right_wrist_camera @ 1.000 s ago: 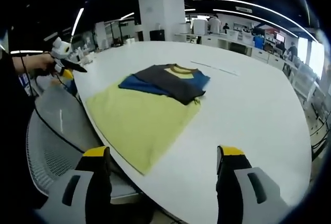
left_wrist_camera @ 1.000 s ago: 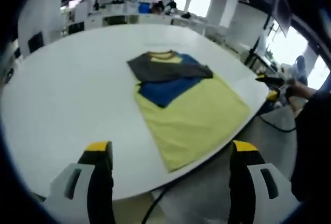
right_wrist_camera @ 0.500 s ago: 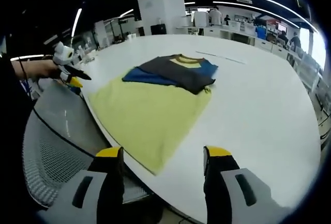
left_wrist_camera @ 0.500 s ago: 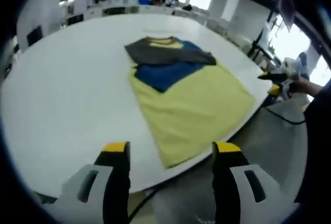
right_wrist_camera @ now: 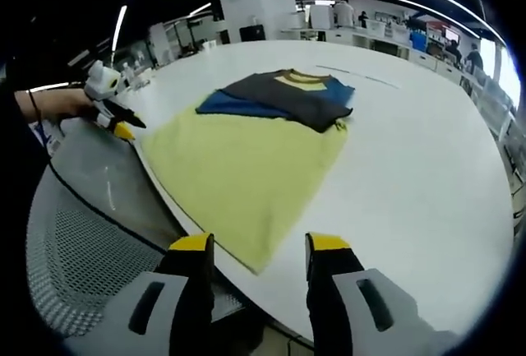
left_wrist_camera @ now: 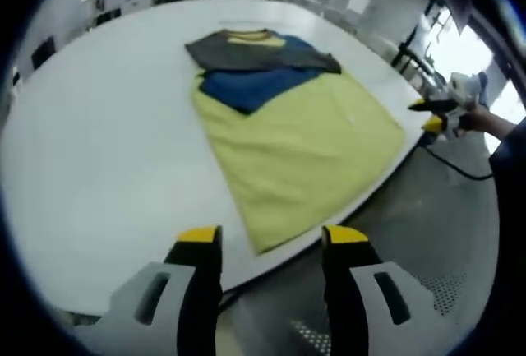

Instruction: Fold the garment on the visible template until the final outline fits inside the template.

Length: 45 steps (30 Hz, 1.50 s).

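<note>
On the white table (left_wrist_camera: pixel 99 142), which spans most of both views, the garment (left_wrist_camera: pixel 304 142) lies flat near the edge closest to the person. No separate template outline can be made out on the table surface.

Garment, left gripper view: the yellow body panel spreads from the centre toward the near table edge, with one hem corner reaching that edge. The blue section (left_wrist_camera: pixel 246 86) lies across the upper part of the yellow panel. The dark grey section (left_wrist_camera: pixel 238 53) lies folded over the blue one, next to the collar. In the right gripper view the garment (right_wrist_camera: pixel 246 159) shows the same layering, with the grey section (right_wrist_camera: pixel 300 101) uppermost.

Office chair (right_wrist_camera: pixel 74 249): a mesh seat sits below the table edge, beside the garment's hem corner.

Left gripper (left_wrist_camera: pixel 271 237): jaws parted with a clear gap, grasping nothing, held off the table just short of the hem corner. It also appears in the right gripper view (right_wrist_camera: pixel 122 126), in the person's hand beside the table edge.

Right gripper (right_wrist_camera: pixel 259 242): jaws parted, grasping nothing, positioned at the near edge of the yellow panel without touching it. It also appears in the left gripper view (left_wrist_camera: pixel 436 113), clear of the table.
</note>
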Each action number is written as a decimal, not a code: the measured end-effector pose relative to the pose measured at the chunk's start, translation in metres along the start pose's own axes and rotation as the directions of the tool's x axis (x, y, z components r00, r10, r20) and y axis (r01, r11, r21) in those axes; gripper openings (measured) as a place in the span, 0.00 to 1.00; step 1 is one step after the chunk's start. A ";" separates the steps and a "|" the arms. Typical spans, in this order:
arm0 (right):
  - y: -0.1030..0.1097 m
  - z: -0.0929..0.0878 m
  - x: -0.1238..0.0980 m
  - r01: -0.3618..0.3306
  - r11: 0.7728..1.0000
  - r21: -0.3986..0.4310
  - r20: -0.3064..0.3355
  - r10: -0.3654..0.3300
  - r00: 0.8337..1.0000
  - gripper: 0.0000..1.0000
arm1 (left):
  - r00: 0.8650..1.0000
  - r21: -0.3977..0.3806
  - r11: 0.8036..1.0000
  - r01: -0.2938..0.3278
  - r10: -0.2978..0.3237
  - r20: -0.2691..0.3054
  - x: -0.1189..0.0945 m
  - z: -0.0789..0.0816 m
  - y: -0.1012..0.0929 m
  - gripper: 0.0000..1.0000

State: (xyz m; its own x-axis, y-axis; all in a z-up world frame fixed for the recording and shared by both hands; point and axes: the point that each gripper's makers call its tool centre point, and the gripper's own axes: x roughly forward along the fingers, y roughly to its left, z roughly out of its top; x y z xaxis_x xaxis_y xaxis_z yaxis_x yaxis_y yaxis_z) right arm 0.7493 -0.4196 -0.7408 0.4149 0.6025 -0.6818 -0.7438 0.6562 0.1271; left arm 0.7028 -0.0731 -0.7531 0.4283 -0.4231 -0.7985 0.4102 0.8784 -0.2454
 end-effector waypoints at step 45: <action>0.001 -0.033 0.025 0.008 1.000 -0.009 -0.178 -0.009 0.984 0.24 | 0.994 -0.021 0.999 -0.039 0.037 -0.102 0.017 -0.014 0.014 0.24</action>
State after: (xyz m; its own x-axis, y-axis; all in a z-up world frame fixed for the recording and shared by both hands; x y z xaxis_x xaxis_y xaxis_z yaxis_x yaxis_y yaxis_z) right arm 0.7419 -0.4190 -0.7811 0.3222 0.5061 -0.8000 -0.7450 0.6570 0.1156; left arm 0.7046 -0.0653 -0.7773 0.3585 -0.3652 -0.8592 0.3759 0.8989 -0.2252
